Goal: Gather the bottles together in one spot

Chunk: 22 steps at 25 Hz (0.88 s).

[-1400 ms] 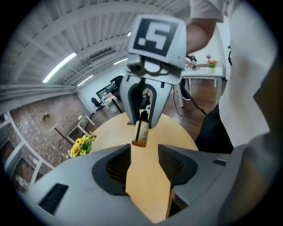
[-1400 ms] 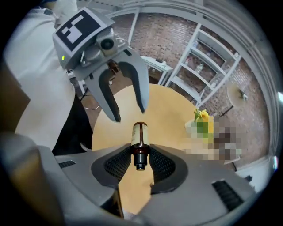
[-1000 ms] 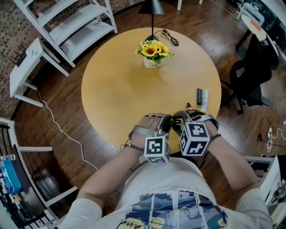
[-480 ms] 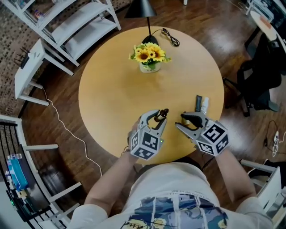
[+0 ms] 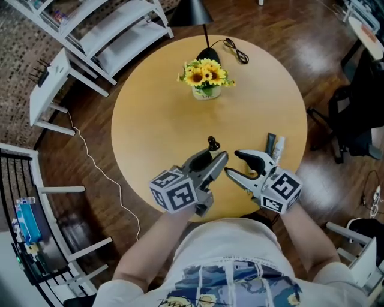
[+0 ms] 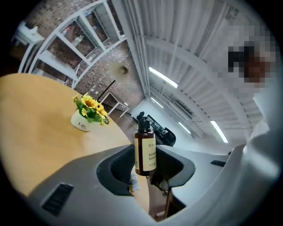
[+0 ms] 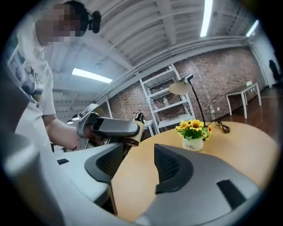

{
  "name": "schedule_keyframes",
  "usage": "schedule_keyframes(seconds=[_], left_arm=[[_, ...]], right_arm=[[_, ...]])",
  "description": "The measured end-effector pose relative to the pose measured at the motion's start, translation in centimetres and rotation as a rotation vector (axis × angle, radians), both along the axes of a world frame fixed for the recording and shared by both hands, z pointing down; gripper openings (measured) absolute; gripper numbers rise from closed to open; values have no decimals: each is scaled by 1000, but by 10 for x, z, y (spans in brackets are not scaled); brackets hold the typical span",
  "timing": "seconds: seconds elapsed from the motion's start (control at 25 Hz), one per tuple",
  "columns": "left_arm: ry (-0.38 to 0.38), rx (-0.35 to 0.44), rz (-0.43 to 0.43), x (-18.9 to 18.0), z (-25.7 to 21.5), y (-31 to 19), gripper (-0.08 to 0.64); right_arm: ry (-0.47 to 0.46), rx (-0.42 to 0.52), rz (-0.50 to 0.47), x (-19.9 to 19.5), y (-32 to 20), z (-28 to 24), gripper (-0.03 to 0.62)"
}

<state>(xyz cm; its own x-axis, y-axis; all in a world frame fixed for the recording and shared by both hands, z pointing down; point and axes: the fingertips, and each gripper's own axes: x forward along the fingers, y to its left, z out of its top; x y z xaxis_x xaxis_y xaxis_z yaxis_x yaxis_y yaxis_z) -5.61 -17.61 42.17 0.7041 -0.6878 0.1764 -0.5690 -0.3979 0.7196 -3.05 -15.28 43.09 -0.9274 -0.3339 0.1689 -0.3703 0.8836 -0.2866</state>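
My left gripper [image 5: 215, 153] is shut on a small brown bottle [image 6: 145, 151] with a black cap [image 5: 212, 143] and holds it upright above the near part of the round table [image 5: 156, 120]. The right gripper view shows that same bottle [image 7: 136, 126] pinched between the left jaws. Just right of it, my right gripper [image 5: 233, 163] is open; its jaws have just been opening and nothing is between them. A dark bottle [image 5: 270, 143] and a white bottle [image 5: 278, 147] lie side by side near the table's right edge, beyond the right gripper.
A pot of sunflowers [image 5: 206, 79] stands toward the table's far side. A black lamp [image 5: 193, 12] and its cable [image 5: 235, 51] are at the far edge. White shelves [image 5: 114, 30] stand at the upper left, a dark chair [image 5: 363, 102] at the right.
Both grippers left the near table edge, where they were pressed together, and moved out over the table, rolling as they went. The right jaws opened. The bottle stays in the left gripper.
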Motion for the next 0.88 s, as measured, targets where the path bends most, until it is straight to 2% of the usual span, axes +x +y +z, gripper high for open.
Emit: schedule_keyframes(seconds=[0.12, 0.24, 0.28, 0.4, 0.56, 0.72, 0.8, 0.88], left_arm=[[76, -52, -60, 3, -2, 1, 153], [151, -75, -92, 9, -7, 1, 153], [174, -83, -91, 11, -8, 2, 153], [211, -104, -65, 17, -9, 5, 154], [99, -50, -38, 15, -12, 9, 153], [-35, 33, -31, -8, -32, -4, 156], [-137, 11, 3, -12, -27, -11, 156], [-162, -49, 37, -9, -20, -14, 156]], right_arm=[[-3, 128, 54, -19, 4, -11, 245], [-43, 133, 145, -21, 4, -20, 220], [-52, 129, 165, -19, 5, -22, 188], [-49, 147, 184, -14, 8, -23, 172], [-29, 139, 181, -7, 8, -17, 156], [-3, 155, 202, 8, 1, -11, 155], [24, 210, 188, 7, 3, -11, 155], [46, 255, 183, 4, 6, -10, 155]])
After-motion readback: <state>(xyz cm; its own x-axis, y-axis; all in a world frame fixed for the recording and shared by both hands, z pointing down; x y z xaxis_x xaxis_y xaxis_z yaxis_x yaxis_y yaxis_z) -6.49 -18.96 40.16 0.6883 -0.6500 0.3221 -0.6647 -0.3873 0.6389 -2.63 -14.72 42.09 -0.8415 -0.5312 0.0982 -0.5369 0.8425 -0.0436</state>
